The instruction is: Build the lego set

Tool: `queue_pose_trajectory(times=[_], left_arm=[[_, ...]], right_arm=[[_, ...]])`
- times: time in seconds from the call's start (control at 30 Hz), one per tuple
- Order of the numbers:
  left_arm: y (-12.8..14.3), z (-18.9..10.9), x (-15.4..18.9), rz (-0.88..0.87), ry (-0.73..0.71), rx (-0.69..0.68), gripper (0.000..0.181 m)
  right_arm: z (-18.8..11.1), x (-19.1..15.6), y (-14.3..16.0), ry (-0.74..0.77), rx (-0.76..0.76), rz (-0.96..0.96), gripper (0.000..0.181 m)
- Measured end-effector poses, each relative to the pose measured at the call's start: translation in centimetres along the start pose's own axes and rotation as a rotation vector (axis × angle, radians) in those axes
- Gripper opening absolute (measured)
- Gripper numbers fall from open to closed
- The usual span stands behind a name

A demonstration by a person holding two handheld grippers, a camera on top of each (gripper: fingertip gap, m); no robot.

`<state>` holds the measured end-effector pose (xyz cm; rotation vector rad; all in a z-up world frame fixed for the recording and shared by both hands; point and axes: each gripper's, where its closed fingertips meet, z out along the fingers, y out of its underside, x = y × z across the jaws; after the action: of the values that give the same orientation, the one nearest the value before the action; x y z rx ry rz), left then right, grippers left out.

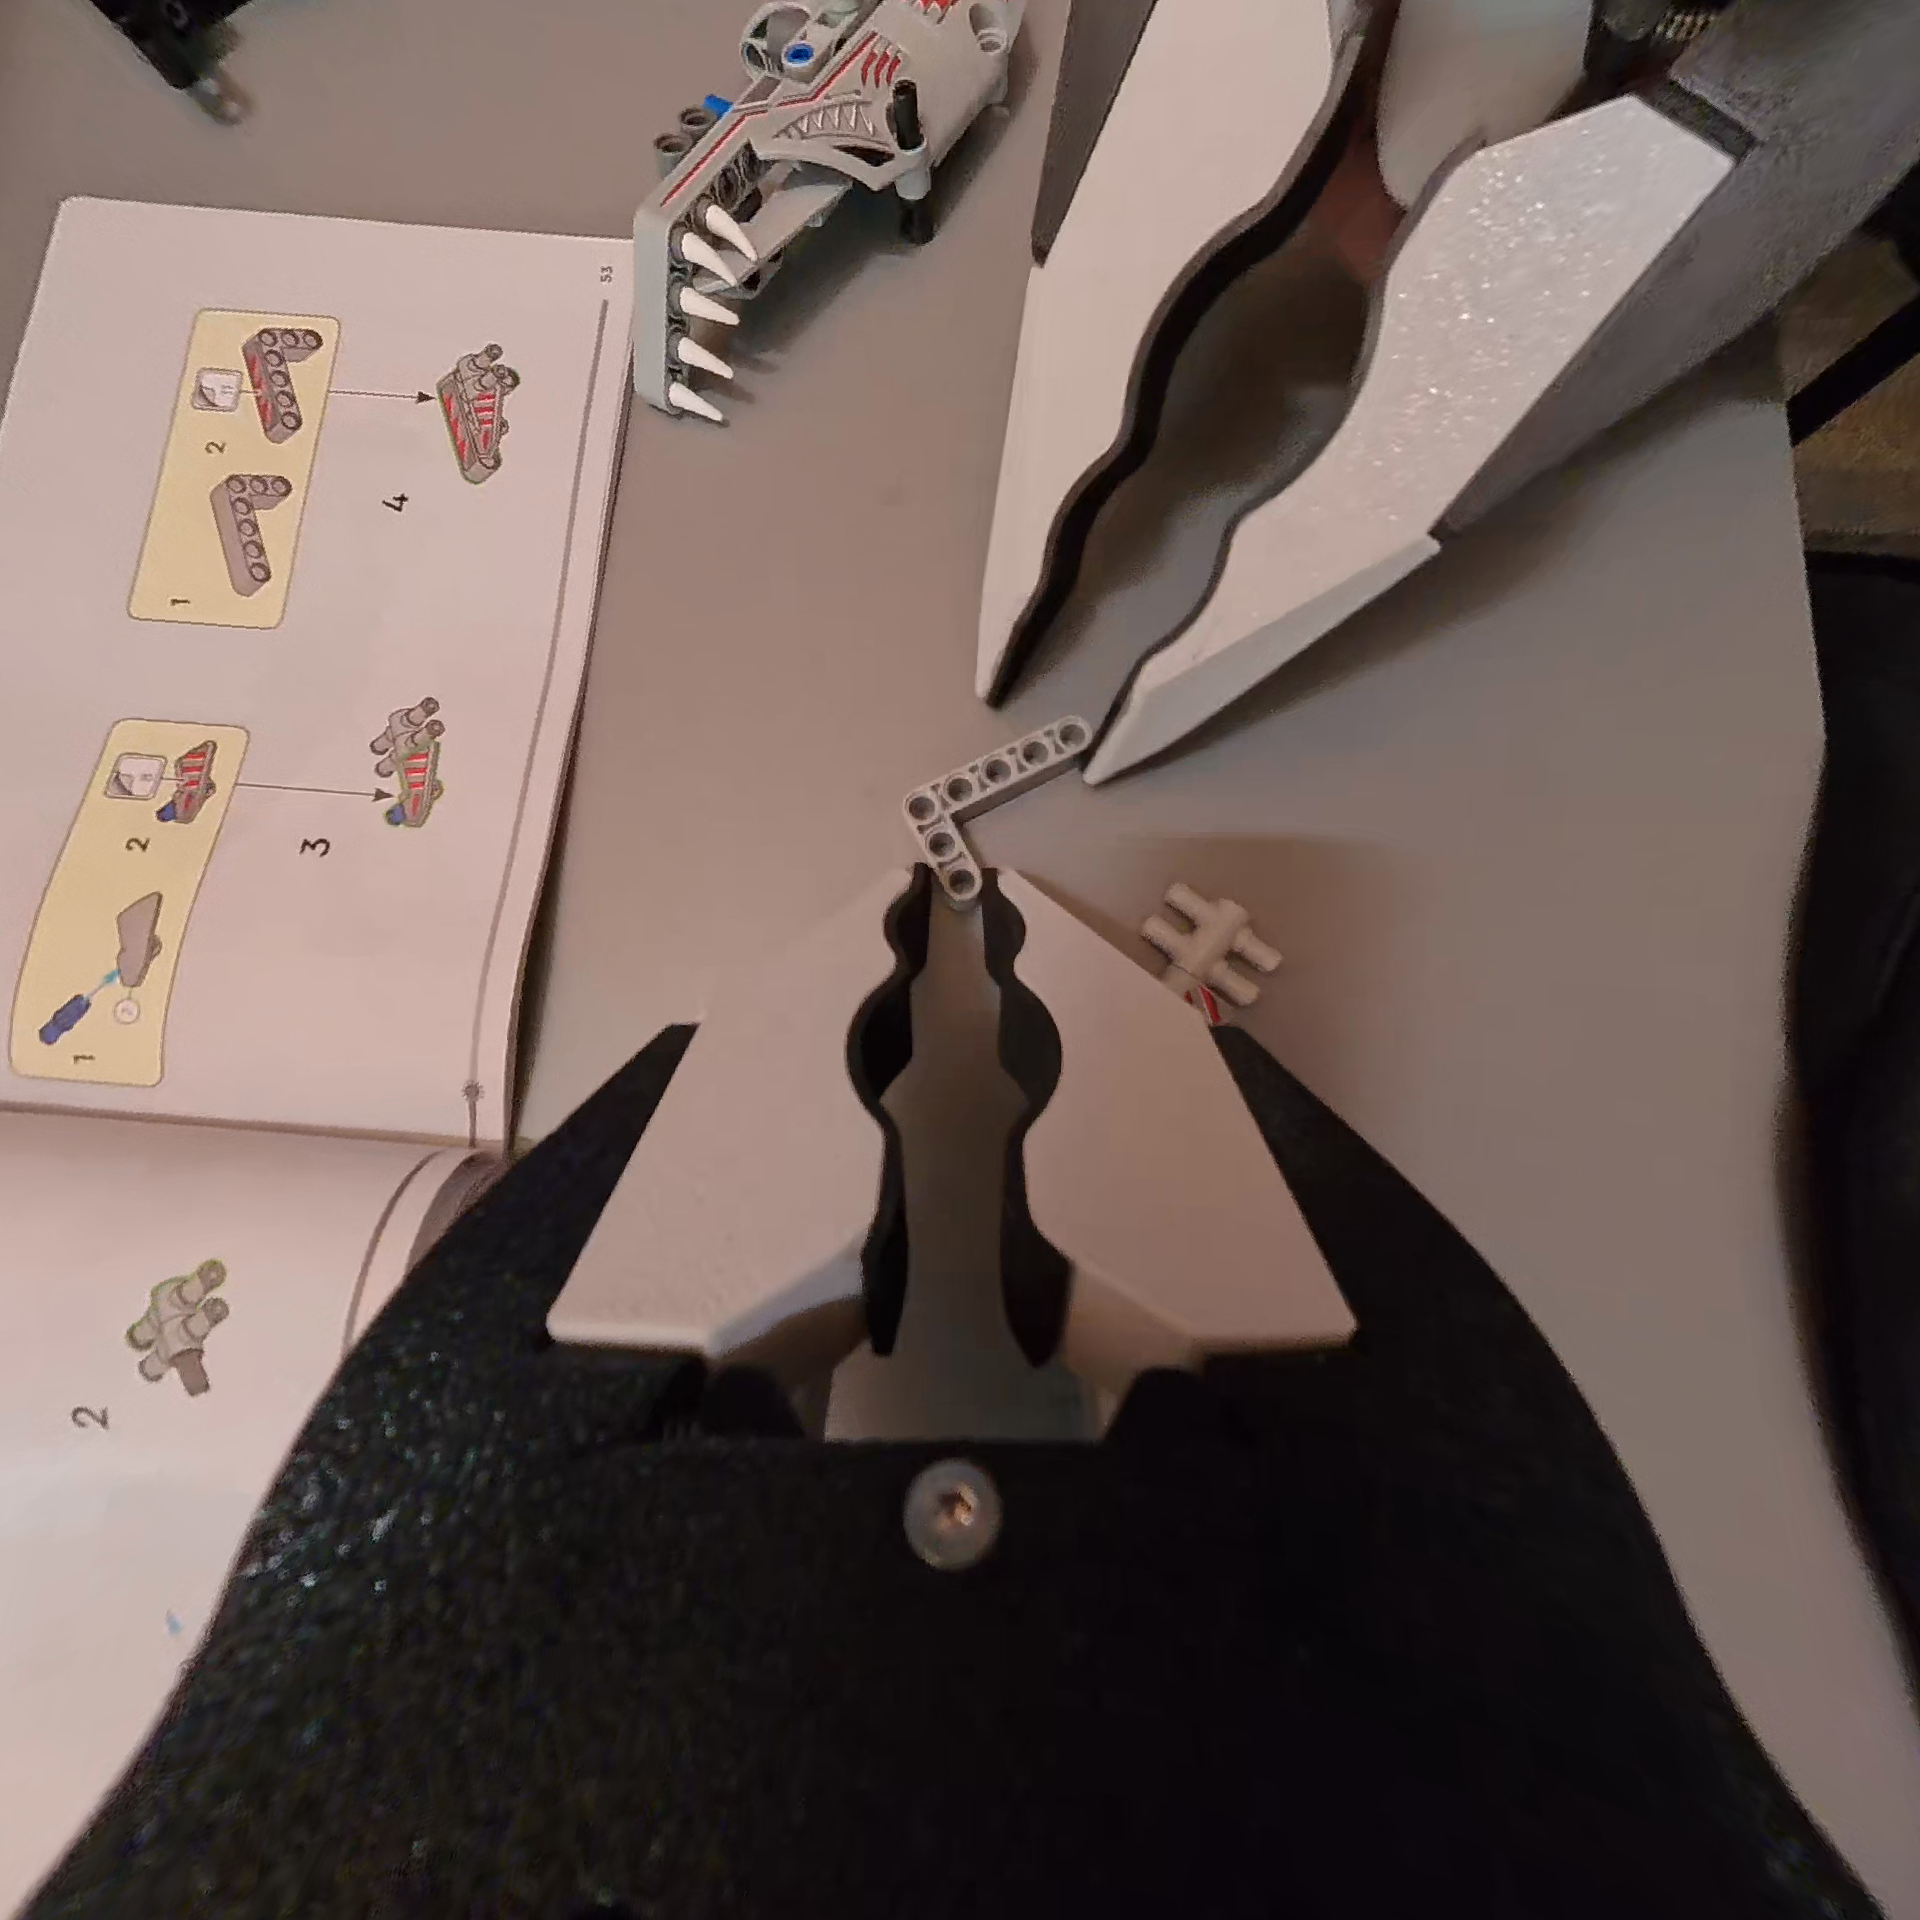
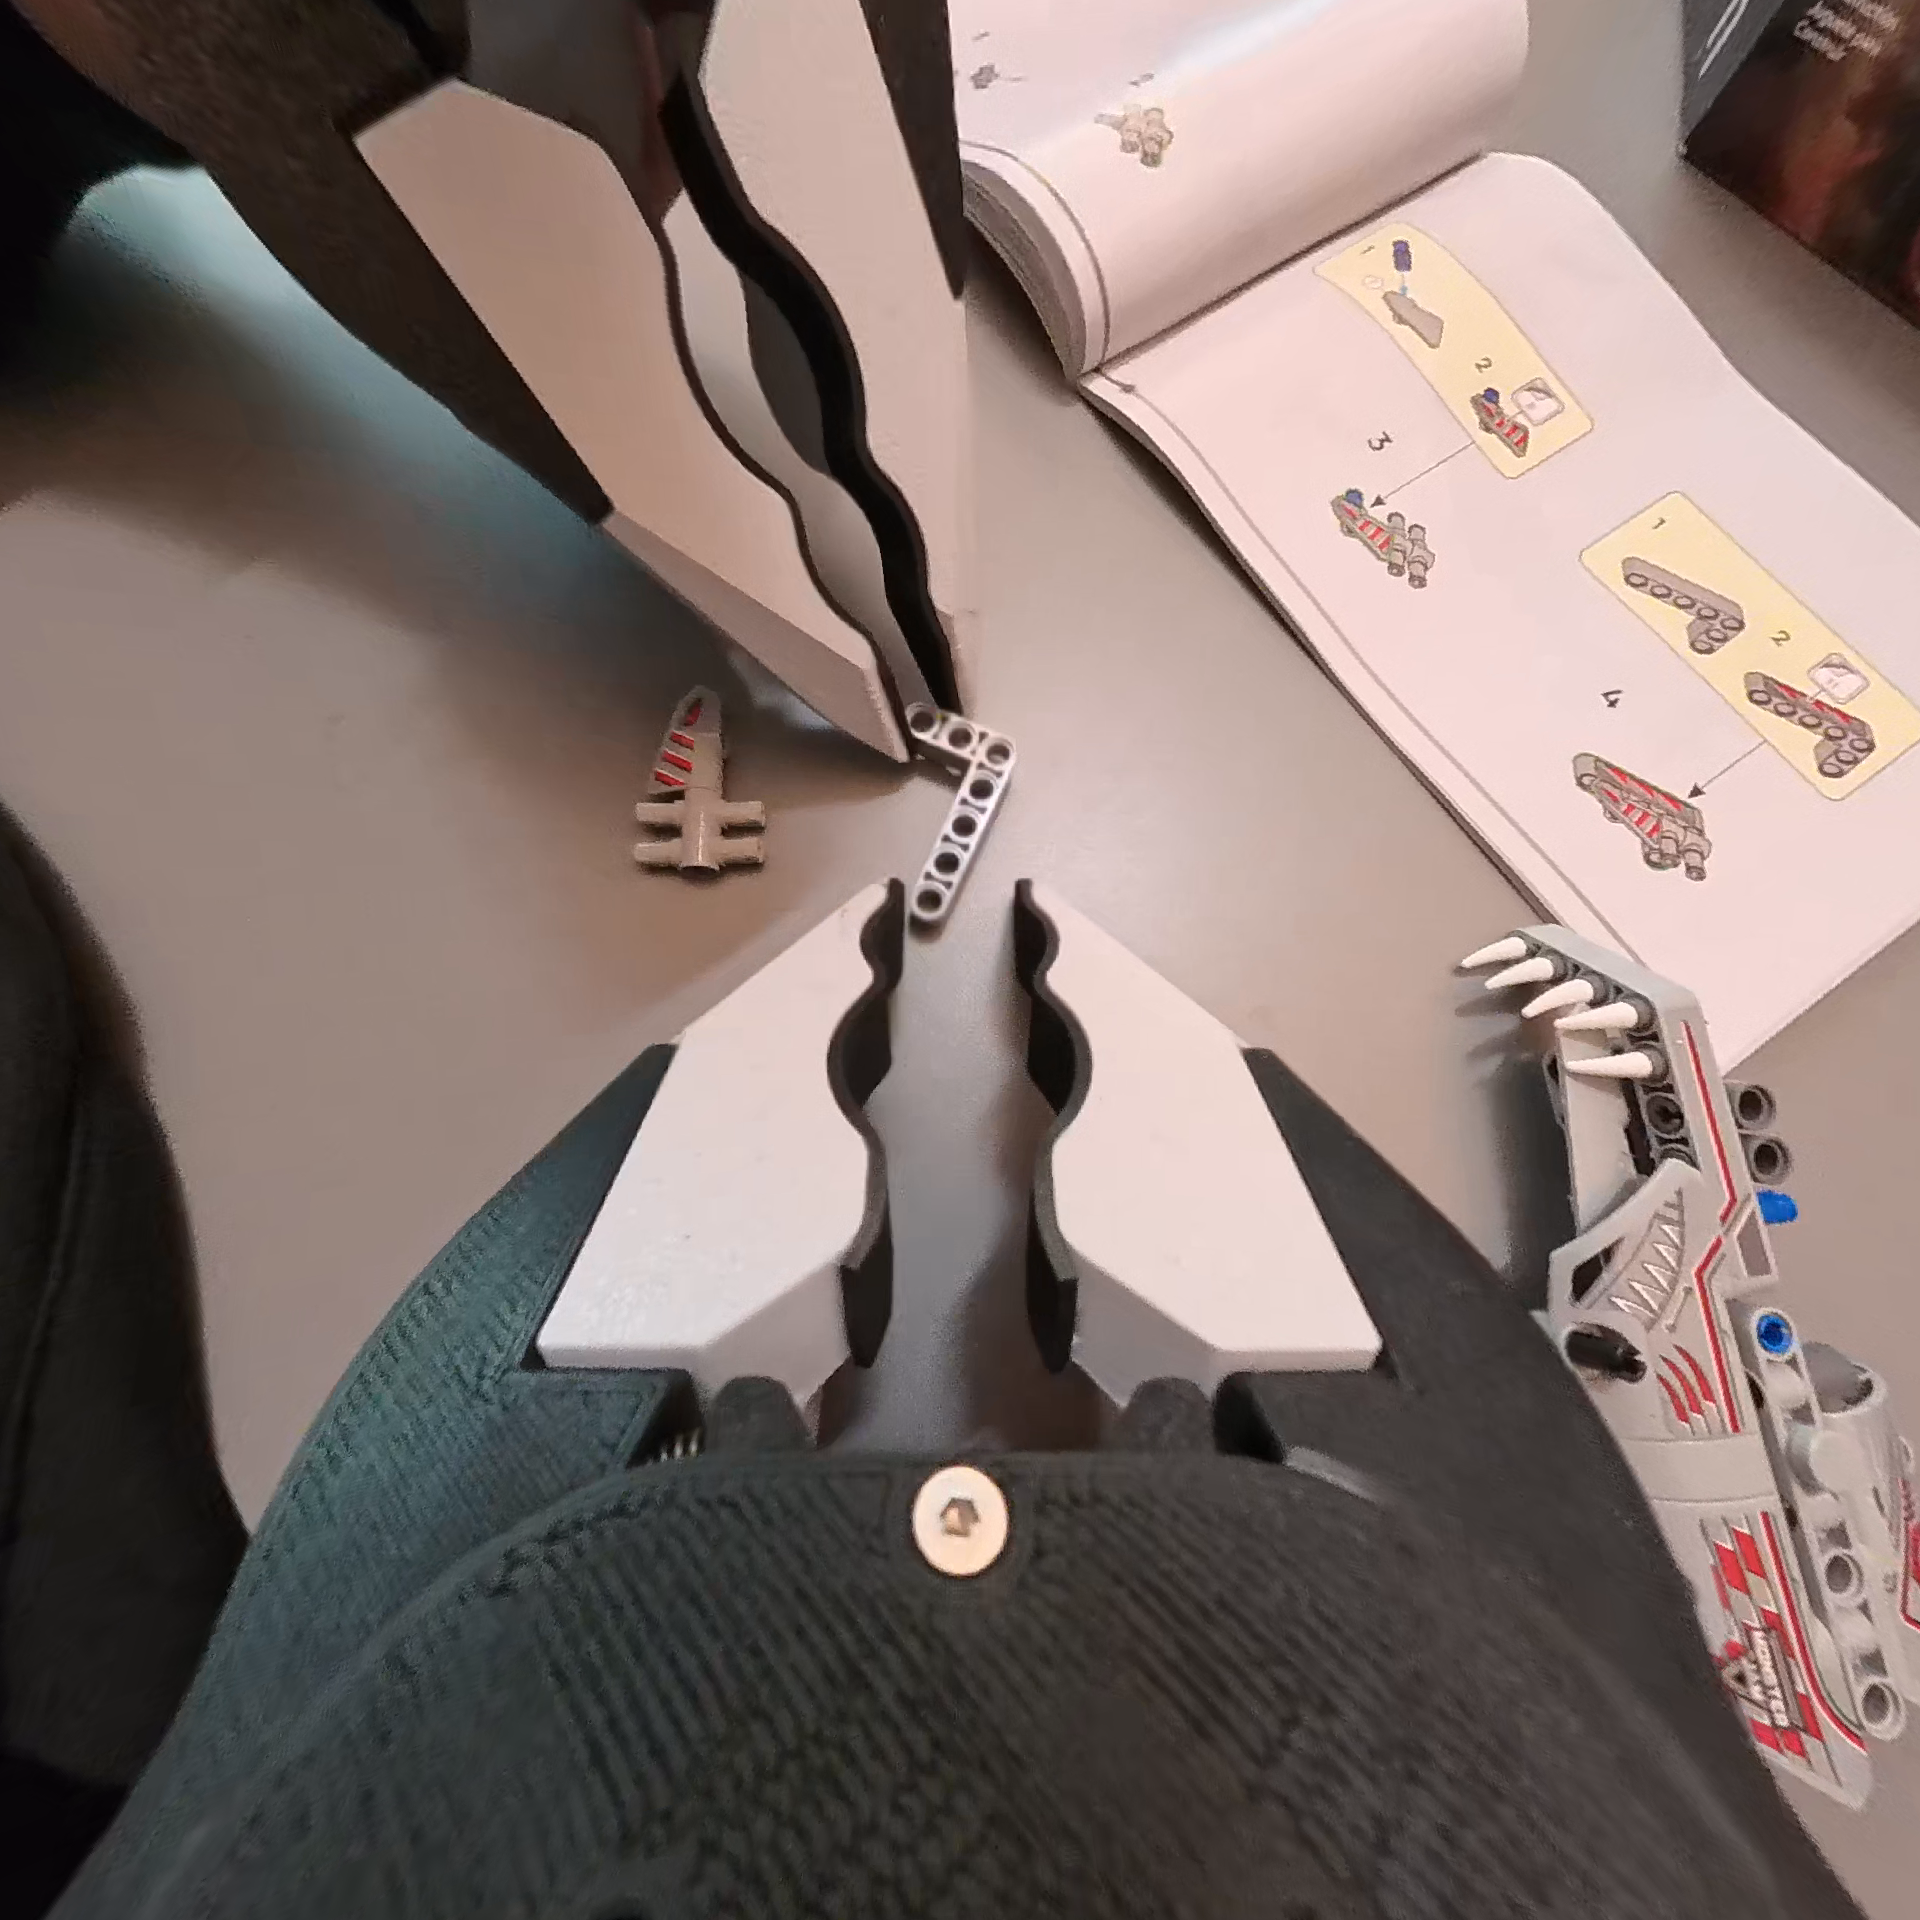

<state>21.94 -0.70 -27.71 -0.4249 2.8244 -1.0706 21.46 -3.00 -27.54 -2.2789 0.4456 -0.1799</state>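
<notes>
Left wrist view. Grey table (image 1: pixel 790 644). The left gripper (image 1: pixel 954 883) is low over it, jaws drawn in to a narrow gap, and the short leg of a light grey L-shaped beam (image 1: pixel 987 792) sits between the tips: pinched at its end hole. The beam's long leg runs away to the upper right, its far end just beside the tips of the right gripper (image 1: pixel 1044 743), which comes in from the upper right with jaws parted and nothing between them. A small grey connector piece with a red-striped blade (image 1: pixel 1210 945) lies just right of the left gripper, partly hidden behind its finger. An open instruction booklet (image 1: pixel 312 675) lies to the left; a partly built model with white teeth (image 1: pixel 790 197) lies at the top.

Right wrist view. The right gripper (image 2: pixel 956 899) has its jaws apart. The long leg of the beam (image 2: pixel 961 816) points toward the gap; its near end lies just at the inner edge of the left-hand tip, whether touching I cannot tell. Nothing is clamped. The left gripper (image 2: pixel 925 707) reaches in from the top, tips closed on the far end of the short leg. The blade piece (image 2: pixel 694 800) lies left of the beam, apart from it. The booklet (image 2: pixel 1455 499) is upper right, the toothed model (image 2: pixel 1683 1247) lower right.
</notes>
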Motion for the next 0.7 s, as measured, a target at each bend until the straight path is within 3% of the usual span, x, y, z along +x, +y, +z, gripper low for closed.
queue_pose_trajectory(times=[0.5, 0.6, 0.7], left_arm=[[-2.5, -0.6, 0.1, 0.130, -0.063, 0.145, 0.008], [-4.1, -1.7, -0.3, 0.051, -0.053, 0.288, 0.024], [-5.4, -3.3, -0.6, -0.061, 0.028, 0.413, 0.022]], right_arm=[[0.5, 0.7, -0.4, 0.036, 0.021, 0.007, 0.010], [-0.2, 1.4, -1.6, 0.052, 0.117, 0.025, 0.007], [-2.3, 2.1, -4.5, 0.080, 0.339, 0.021, 0.007]])
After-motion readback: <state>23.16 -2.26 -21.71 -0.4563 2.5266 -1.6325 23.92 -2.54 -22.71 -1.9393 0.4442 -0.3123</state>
